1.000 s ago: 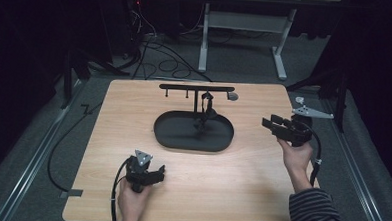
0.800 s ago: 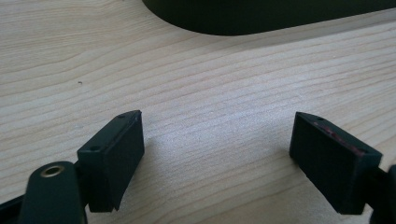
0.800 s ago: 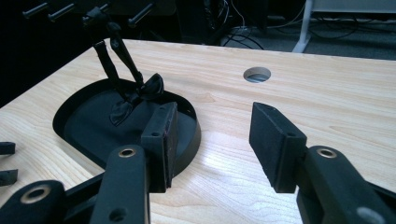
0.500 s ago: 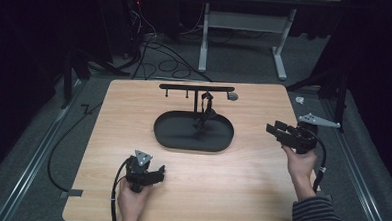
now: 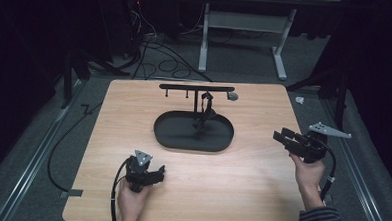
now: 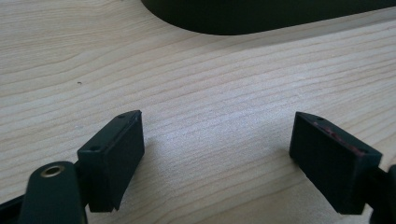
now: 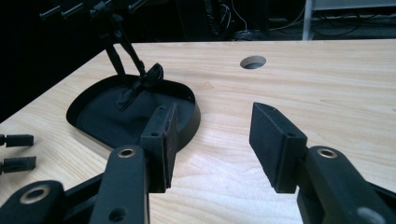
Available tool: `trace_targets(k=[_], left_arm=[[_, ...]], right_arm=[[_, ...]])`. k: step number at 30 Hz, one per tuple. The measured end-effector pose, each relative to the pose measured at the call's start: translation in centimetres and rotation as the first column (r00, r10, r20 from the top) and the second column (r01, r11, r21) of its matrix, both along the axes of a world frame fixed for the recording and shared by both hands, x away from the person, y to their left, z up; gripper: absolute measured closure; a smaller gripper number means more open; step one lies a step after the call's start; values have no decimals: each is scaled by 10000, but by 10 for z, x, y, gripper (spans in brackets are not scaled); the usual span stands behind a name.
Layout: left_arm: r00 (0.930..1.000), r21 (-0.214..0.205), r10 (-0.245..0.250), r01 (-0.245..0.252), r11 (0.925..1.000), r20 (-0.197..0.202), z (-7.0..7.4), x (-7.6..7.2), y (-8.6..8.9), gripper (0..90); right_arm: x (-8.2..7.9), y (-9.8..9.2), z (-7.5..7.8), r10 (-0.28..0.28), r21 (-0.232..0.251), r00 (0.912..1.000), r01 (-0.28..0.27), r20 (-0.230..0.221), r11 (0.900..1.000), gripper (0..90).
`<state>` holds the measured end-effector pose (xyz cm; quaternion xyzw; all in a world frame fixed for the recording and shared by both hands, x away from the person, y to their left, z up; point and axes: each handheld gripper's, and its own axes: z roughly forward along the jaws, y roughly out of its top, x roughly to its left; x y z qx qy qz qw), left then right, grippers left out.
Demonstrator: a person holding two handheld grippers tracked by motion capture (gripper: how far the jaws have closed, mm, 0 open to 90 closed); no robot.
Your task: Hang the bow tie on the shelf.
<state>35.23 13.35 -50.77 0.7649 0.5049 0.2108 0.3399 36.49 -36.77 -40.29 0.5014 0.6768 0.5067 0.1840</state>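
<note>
A black oval tray lies in the middle of the wooden table. Behind it stands a black stand with a cross bar and small pegs. A dark, limp item hangs from the bar down into the tray, also seen in the right gripper view. My left gripper rests near the front edge, open, with bare wood between its pads. My right gripper is held at the table's right edge, pointing left at the tray, open and empty.
A round hole is cut in the tabletop behind the tray, by the bar's right end. Cables and a white desk frame lie on the dark floor beyond the table. The left gripper's cable trails over the front edge.
My right gripper has drifted toward the near side and slightly outward along the right edge, jaws still apart. The left gripper has stayed where it was.
</note>
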Motion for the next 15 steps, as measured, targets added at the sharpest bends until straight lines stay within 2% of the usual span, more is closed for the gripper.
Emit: trace_targets(k=[8,11,15], left_arm=[[10000,-58,54,-54,10000,33,0,-2,2,203],[9999,-66,129,-129,9999,32,0,-1,3,206],[10000,-4,30,-30,10000,19,0,-1,2,204]], right_arm=[[-13,8,-14,-13,-323,10000,13,20,9995,540],[-14,12,-20,-30,-297,9999,25,-152,9996,540],[-19,18,-24,-69,-297,9999,65,-119,9995,543]])
